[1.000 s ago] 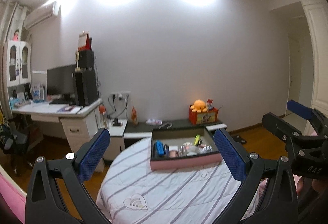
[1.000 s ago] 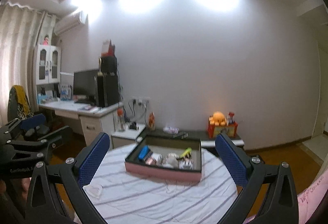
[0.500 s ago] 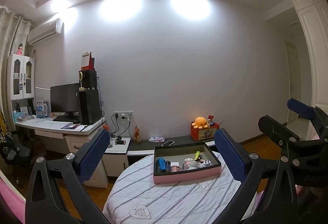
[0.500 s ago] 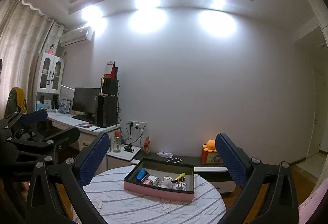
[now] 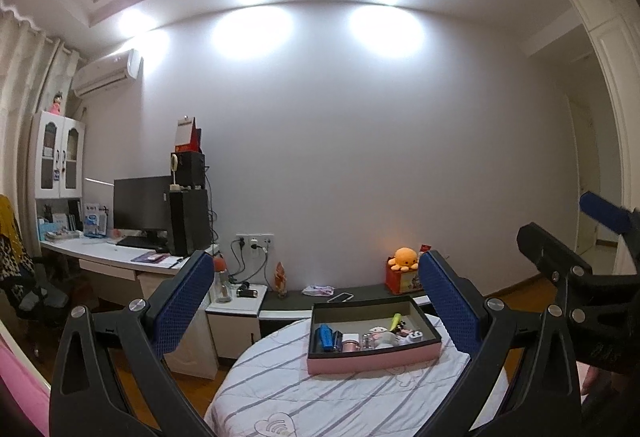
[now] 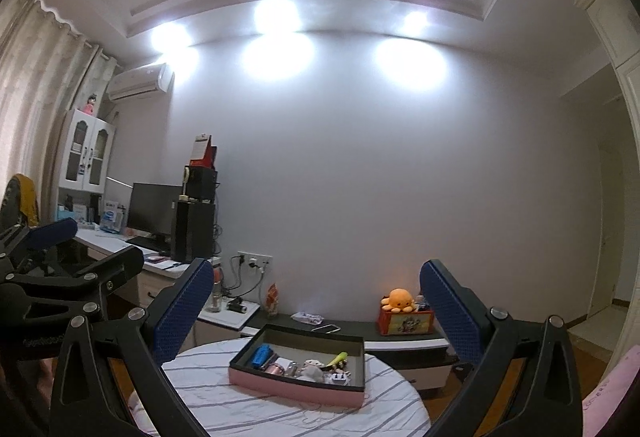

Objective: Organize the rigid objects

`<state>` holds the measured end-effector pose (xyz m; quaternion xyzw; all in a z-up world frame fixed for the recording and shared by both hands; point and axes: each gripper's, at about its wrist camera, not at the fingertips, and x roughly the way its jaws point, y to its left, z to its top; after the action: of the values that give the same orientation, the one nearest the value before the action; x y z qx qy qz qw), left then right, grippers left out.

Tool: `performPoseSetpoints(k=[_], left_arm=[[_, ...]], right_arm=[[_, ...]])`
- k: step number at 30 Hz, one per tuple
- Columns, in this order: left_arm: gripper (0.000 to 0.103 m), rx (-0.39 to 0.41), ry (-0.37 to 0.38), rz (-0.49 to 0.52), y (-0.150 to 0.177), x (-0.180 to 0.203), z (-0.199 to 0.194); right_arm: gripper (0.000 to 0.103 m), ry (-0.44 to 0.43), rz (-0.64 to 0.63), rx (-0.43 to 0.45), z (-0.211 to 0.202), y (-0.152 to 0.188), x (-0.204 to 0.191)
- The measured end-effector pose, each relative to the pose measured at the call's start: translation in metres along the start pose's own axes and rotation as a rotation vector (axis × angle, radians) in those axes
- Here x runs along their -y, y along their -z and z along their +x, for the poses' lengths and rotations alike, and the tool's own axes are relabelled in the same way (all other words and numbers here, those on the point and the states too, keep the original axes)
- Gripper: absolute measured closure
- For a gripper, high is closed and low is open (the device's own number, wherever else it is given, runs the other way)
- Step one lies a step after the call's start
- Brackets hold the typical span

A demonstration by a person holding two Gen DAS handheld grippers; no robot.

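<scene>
- Tongs first: the left gripper (image 5: 316, 297) is spread wide and holds nothing, raised well above the round table (image 5: 320, 389).
- The right gripper (image 6: 316, 305) is also wide apart and empty, held level with the left.
- Ahead of and below both sits the pink tray (image 5: 374, 335) on the striped cloth, well apart from the pads.
- Inside lie a blue case (image 5: 326, 337), a yellow-green pen (image 5: 396, 321) and small bits too tiny to name.

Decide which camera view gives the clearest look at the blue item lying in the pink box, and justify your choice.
The left wrist view: the blue item lies lengthwise toward the camera, sharp against the pink box. The right wrist view shows it smaller, at an angle, in hazier light.
</scene>
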<state>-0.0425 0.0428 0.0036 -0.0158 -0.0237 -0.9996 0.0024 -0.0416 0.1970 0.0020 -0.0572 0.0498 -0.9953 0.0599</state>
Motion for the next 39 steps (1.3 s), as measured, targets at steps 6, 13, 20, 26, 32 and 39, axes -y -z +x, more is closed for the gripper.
performPoseSetpoints(k=[6,13,20,26,32,39], left_arm=[[0.000,0.046,-0.016,-0.007,0.004,-0.001,-0.003],[0.000,0.045,-0.033,-0.022,0.011,-0.006,0.002],[0.000,0.081,-0.047,-0.006,0.028,-0.008,0.002],[0.000,0.047,-0.050,0.002,0.036,-0.007,0.013],[0.000,0.019,-0.044,-0.010,0.043,-0.008,0.023],[0.000,0.017,-0.043,-0.009,0.044,-0.007,0.027]], right_arm=[[0.000,0.002,0.003,0.014,0.000,0.001,-0.002],[0.000,-0.005,-0.002,0.011,0.005,0.004,-0.005],[0.000,-0.033,-0.003,0.021,0.008,0.015,-0.011],[0.000,-0.032,0.007,0.003,0.015,0.028,-0.010],[0.000,-0.024,0.000,-0.017,0.022,0.033,-0.009],[0.000,-0.020,0.004,-0.031,0.024,0.035,-0.007]])
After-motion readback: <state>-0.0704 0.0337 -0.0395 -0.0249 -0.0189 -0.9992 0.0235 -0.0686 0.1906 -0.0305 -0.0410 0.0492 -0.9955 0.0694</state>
